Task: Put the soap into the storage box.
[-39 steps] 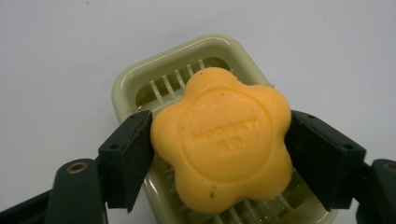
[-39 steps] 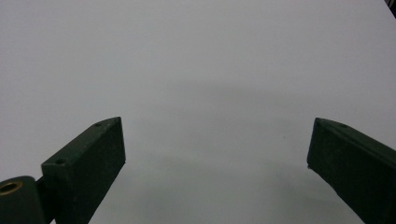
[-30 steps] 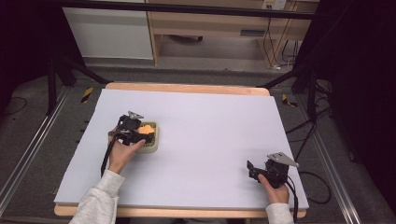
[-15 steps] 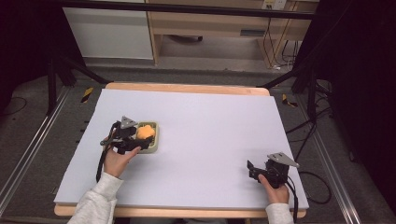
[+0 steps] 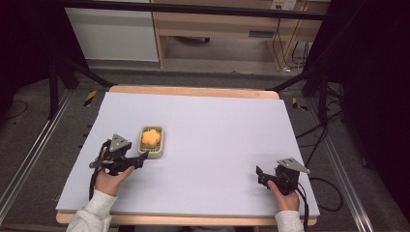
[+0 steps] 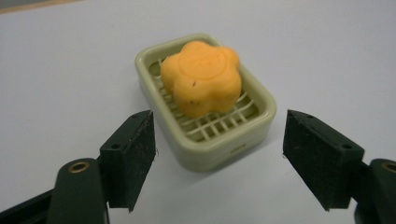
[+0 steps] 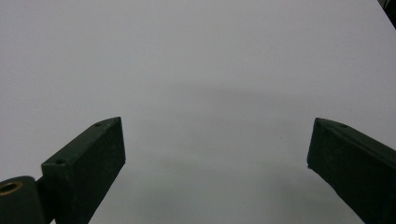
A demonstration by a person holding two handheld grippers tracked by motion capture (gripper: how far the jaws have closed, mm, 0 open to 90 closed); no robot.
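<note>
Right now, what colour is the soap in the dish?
Orange soap, in a pale green dish; left gripper view shows it best.

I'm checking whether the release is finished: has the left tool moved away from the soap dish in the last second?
Yes. The left tool has pulled back toward the person; the soap dish now lies clear beyond its open jaws.

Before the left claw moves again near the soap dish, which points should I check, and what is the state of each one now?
1. Left claw open: ok, its jaws stand wide apart.
2. Left claw free of the dish: ok, a gap shows on both sides.
3. Soap seated in the dish: ok, it lies on the grid, toward the far end.
4. Dish flat on the table: ok, as far as the views show.
5. Right claw open and holding nothing: ok.
6. Right claw away from the dish: ok, it rests near the table's right front.
</note>
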